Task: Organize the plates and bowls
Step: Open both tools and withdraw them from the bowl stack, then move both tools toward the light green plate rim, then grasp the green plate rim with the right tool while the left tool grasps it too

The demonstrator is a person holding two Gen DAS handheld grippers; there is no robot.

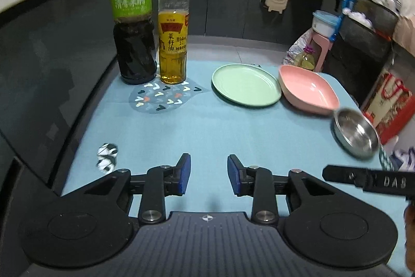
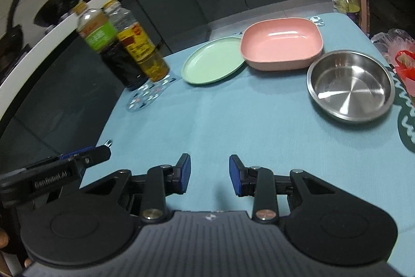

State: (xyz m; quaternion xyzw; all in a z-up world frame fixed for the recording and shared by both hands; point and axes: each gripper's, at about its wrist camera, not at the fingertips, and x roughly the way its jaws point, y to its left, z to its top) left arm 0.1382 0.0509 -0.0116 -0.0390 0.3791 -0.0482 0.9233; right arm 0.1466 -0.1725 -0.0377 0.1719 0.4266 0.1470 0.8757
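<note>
A round green plate [image 1: 246, 84] lies on the blue table, with a pink square bowl [image 1: 308, 90] beside it on the right and a steel bowl [image 1: 355, 133] nearer the right edge. In the right wrist view the green plate [image 2: 213, 60], the pink bowl [image 2: 282, 44] and the steel bowl [image 2: 350, 86] lie ahead. My left gripper [image 1: 208, 178] is open and empty above the near table. My right gripper [image 2: 209, 178] is open and empty too, well short of the dishes. The left gripper's side also shows in the right wrist view [image 2: 85, 160].
A dark vinegar bottle [image 1: 133, 20] and a yellow oil bottle [image 1: 173, 30] stand at the back left by a patterned mat [image 1: 162, 98]. A dark cabinet wall [image 1: 52, 56] curves along the left. Bags [image 2: 399, 59] and a pink stool [image 1: 320, 48] lie beyond the right edge.
</note>
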